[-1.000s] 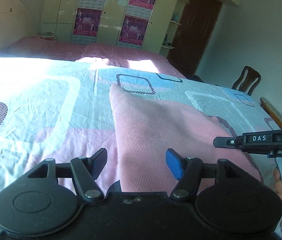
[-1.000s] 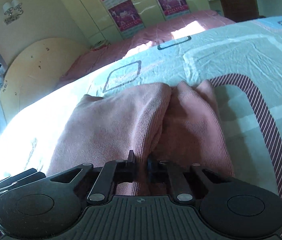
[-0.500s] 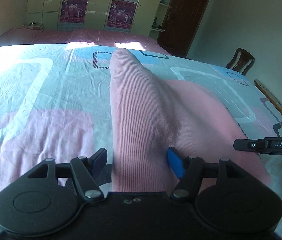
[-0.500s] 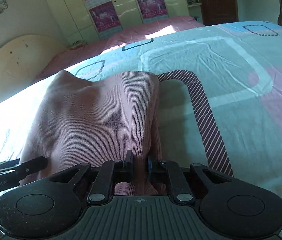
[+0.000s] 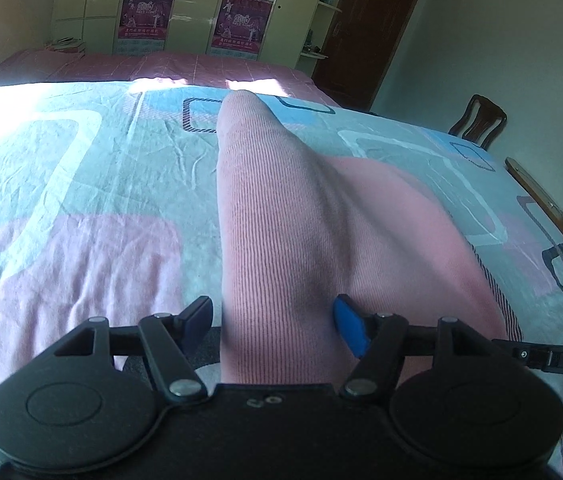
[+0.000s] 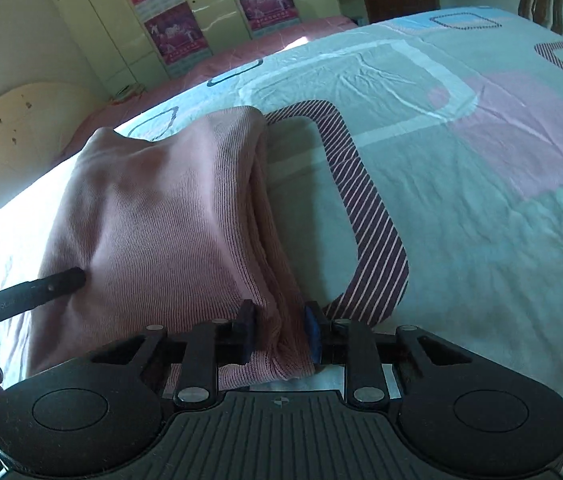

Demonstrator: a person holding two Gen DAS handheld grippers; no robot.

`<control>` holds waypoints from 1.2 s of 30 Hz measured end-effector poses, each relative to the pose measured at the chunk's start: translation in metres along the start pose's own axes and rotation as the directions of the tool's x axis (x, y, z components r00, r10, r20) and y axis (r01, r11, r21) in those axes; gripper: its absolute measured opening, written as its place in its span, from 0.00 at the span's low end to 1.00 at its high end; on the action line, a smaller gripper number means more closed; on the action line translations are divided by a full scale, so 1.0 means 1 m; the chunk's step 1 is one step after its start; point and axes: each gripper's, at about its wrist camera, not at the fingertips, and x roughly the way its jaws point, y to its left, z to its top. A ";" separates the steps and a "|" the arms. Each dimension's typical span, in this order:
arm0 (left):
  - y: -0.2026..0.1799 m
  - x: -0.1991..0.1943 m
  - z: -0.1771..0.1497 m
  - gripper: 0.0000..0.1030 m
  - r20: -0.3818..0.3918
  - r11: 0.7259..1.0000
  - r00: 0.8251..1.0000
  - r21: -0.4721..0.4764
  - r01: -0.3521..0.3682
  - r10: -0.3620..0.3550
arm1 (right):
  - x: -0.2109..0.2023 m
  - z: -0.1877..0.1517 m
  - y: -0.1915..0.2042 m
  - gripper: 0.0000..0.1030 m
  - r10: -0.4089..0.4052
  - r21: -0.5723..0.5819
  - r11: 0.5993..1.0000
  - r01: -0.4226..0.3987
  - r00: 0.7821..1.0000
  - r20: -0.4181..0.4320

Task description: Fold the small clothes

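Observation:
A pink ribbed knit garment (image 5: 301, 216) lies folded on the patterned bedsheet (image 5: 81, 184). My left gripper (image 5: 273, 320) is open, its jaws wide on either side of the garment's near left edge. In the right wrist view the garment (image 6: 169, 216) shows stacked layers along its right edge. My right gripper (image 6: 277, 330) is open, its jaws partly apart around the near right corner of the cloth. The left gripper's finger shows as a black bar (image 6: 37, 290) over the cloth.
The bed's far part has a pink cover (image 5: 169, 66). Behind it stand pale wardrobes with posters (image 5: 241, 20) and a dark door (image 5: 373, 28). A wooden chair (image 5: 477, 120) stands at the right of the bed. A rounded headboard (image 6: 13, 140) is at the left.
My right gripper has opened and let go of the garment's corner. The folded garment has settled flatter on the bed. My left gripper stays open and moved little.

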 end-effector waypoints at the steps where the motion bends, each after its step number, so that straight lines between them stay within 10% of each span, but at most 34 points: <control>1: 0.002 -0.003 0.005 0.65 0.004 1.000 1.000 -0.006 0.007 -0.007 | -0.004 0.002 0.002 0.25 0.009 -0.001 1.000 -0.009 1.000 0.006; 5: 0.014 -0.007 0.029 0.66 0.045 0.998 0.999 -0.063 0.013 -0.010 | -0.020 0.026 0.010 0.26 0.058 -0.009 0.998 -0.057 0.995 0.087; 7: 0.019 0.000 0.042 0.66 0.049 0.996 0.999 -0.089 0.009 -0.005 | -0.015 0.044 0.016 0.48 0.071 -0.003 0.997 -0.071 0.992 0.106; 10: 0.021 0.015 0.059 0.66 0.062 0.995 0.998 -0.098 -0.004 0.010 | 0.003 0.065 0.026 0.54 0.105 0.016 0.994 -0.108 0.988 0.112; 16: 0.027 0.052 0.077 0.73 0.036 0.989 0.999 -0.143 -0.028 0.033 | 0.062 0.094 0.036 0.53 0.073 0.114 0.990 -0.079 0.996 0.055; 19: 0.032 0.064 0.075 0.75 0.035 0.985 0.998 -0.167 -0.053 0.060 | 0.071 0.099 0.048 0.14 0.012 0.035 0.999 -0.016 0.995 0.103; 22: 0.037 0.069 0.068 0.72 0.042 0.979 0.996 -0.191 -0.063 0.073 | 0.077 0.096 0.057 0.09 -0.051 -0.094 0.993 0.066 0.985 0.163; 32: 0.033 0.079 0.086 0.69 0.052 0.974 0.989 -0.186 -0.130 0.142 | 0.080 0.100 0.049 0.09 -0.073 -0.173 0.978 0.115 0.970 0.233; 36: 0.034 0.085 0.083 0.70 0.039 0.970 0.985 -0.183 -0.160 0.170 | 0.102 0.108 0.053 0.25 -0.098 -0.195 0.971 0.138 0.975 0.199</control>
